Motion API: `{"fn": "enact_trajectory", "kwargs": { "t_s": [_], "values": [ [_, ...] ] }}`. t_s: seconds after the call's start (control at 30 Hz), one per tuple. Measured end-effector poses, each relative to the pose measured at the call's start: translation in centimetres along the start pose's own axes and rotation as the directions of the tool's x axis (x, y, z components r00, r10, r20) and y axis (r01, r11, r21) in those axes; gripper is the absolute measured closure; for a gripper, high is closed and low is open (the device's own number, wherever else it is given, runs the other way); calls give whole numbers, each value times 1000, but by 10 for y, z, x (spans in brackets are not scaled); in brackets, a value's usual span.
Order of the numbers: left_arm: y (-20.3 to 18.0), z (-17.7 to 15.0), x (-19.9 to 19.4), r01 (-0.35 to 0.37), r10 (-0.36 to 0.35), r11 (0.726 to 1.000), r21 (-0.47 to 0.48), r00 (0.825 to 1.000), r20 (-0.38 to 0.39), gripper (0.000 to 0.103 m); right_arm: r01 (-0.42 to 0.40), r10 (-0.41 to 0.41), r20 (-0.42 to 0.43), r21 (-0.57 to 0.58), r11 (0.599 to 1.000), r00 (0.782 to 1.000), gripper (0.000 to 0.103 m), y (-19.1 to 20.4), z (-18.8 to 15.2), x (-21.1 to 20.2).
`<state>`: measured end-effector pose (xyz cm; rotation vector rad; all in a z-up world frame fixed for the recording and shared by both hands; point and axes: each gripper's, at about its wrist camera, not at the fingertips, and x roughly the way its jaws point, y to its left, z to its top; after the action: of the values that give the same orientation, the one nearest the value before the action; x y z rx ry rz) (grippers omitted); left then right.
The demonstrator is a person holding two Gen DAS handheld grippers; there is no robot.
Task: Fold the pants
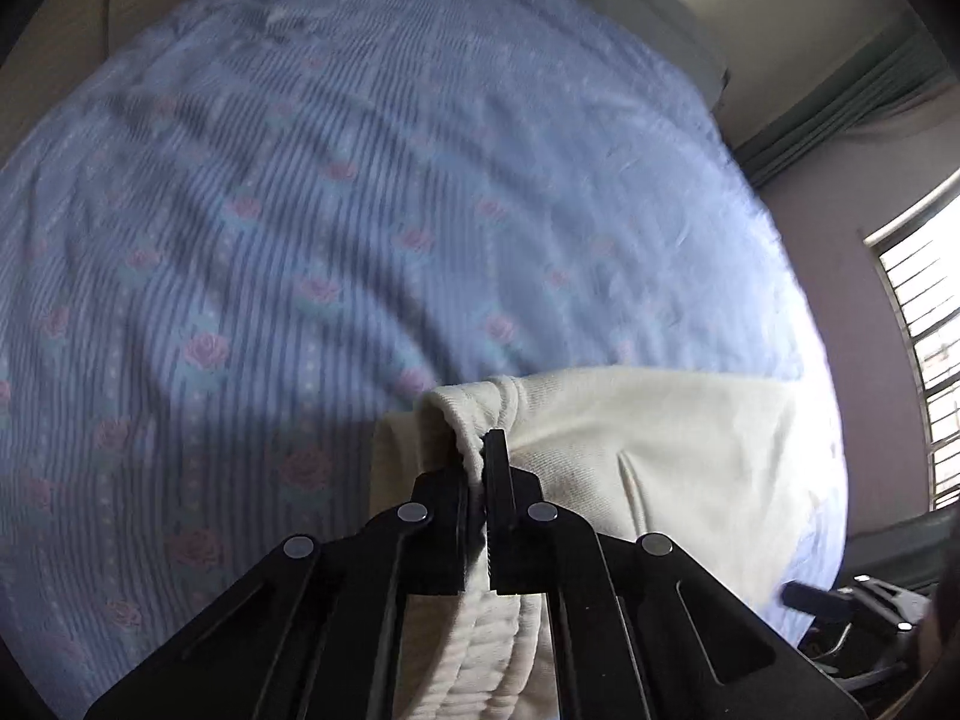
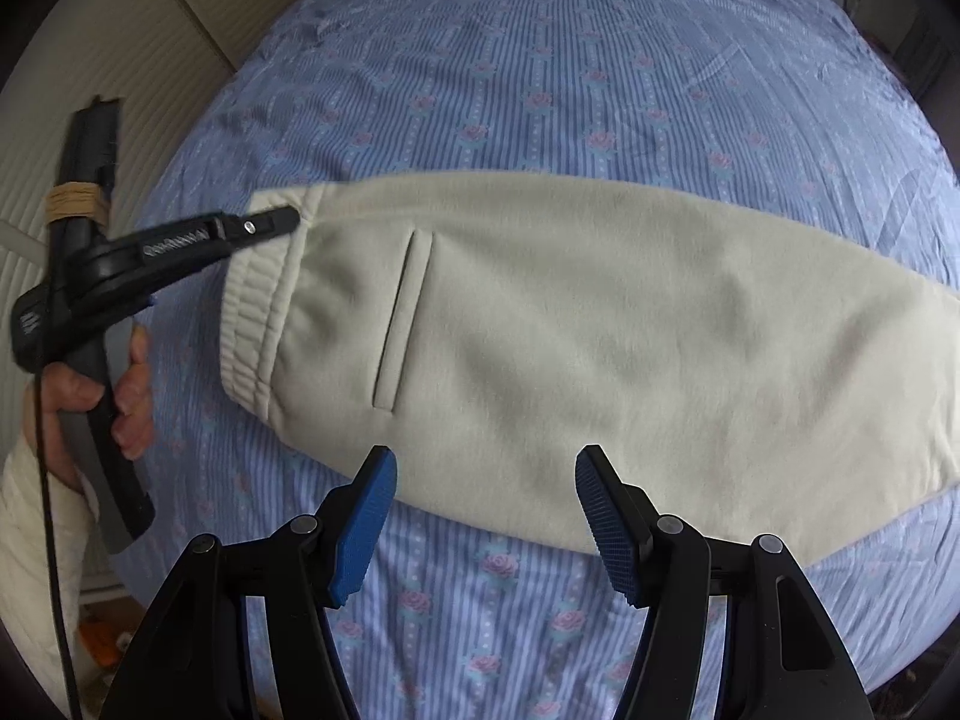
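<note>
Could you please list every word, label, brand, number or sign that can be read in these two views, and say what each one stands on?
No text can be read in either view.
Raised lettering on the arm of the left gripper, seen from the right wrist view: too blurred to read.
A small mark on the left gripper's body by the hand: too small to read.
The pants and bedsheet carry no text.

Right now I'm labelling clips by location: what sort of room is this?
Most likely a bedroom: the pants lie on a bed with a floral striped sheet, beside a blinded window.
</note>
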<state>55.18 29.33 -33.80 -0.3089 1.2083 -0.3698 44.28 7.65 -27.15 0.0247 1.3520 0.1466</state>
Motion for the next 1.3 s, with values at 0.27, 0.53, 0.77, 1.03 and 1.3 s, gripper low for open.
{"fn": "enact_trajectory", "kwargs": {
  "t_s": [0.27,0.53,0.77,1.03,1.3],
  "values": [
    [4,-3,-26,-251,247,967,44,965,83,58,25,-25,-2,42,999,1000,40,-18,-10,0],
    [-39,-77,-94,-283,273,953,110,957,100,36,-23,20,40,72,997,999,40,-62,-63,-26],
    [-87,-152,-71,-256,262,961,105,963,-55,35,-59,62,-45,65,996,997,40,-110,-121,-19],
    [-147,-188,-52,-286,295,951,116,953,-63,35,-192,195,-68,52,980,978,40,-143,-128,21],
    [-176,-207,-58,-281,280,959,-29,960,-29,33,-171,166,-81,-59,984,983,41,-151,-123,43]
  ]
}}
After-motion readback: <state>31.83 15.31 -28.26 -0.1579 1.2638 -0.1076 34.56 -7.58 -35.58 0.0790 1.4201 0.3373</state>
